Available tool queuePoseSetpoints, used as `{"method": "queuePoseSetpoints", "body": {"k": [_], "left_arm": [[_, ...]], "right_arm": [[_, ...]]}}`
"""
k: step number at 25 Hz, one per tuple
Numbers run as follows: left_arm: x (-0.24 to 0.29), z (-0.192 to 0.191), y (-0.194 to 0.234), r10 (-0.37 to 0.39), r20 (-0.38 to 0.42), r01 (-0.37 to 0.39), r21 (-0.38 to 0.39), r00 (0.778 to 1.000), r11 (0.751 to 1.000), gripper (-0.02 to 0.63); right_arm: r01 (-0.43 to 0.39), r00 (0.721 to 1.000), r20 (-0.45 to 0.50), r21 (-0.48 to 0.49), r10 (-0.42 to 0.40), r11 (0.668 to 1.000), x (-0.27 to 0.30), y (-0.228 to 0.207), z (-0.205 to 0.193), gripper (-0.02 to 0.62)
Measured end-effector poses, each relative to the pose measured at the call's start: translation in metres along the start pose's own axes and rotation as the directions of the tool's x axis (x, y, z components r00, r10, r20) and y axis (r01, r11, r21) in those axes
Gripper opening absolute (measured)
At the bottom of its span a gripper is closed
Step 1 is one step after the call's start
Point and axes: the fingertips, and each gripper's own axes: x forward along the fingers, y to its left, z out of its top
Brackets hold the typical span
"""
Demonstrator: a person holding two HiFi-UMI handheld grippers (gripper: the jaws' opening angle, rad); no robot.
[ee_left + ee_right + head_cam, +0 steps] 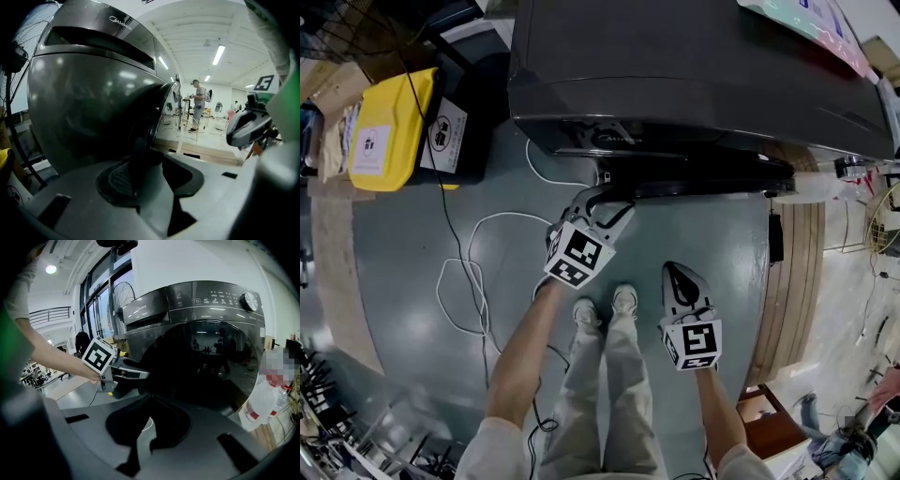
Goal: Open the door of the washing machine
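The dark grey washing machine [694, 66] fills the top of the head view. Its round dark door [201, 366] stands slightly ajar, its lower edge [703, 178] sticking out from the front. My left gripper [602, 202] is at the door's left edge. In the left gripper view the door's rim [143, 136] runs down between the jaws, and the gripper [150, 159] is shut on it. My right gripper [677, 272] hangs apart, lower right of the door, shut and holding nothing. In the right gripper view it [149, 401] points at the door's lower part.
A yellow-lidded bin [389, 131] stands left of the machine. White cable [464, 272] loops over the grey floor. A wooden platform [797, 281] lies at the right, a plastic bottle [262, 404] beside the machine. A fan [119, 301] stands behind. The person's shoes [609, 305] are below the door.
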Motion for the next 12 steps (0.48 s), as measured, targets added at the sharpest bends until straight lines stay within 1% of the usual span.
{"method": "queuePoseSetpoints", "body": {"k": [5, 12], "left_arm": [[-0.004, -0.002, -0.008, 0.017, 0.012, -0.017, -0.005, 1.0, 1.0, 0.167], [-0.006, -0.007, -0.014, 0.025, -0.009, -0.025, -0.02, 1.0, 0.999, 0.167]], "right_arm": [[-0.004, 1.0, 0.008, -0.007, 0.005, 1.0, 0.003, -0.007, 0.009, -0.002], [-0.028, 1.0, 0.006, -0.023, 0.029, 0.999, 0.003, -0.008, 0.014, -0.002]]}}
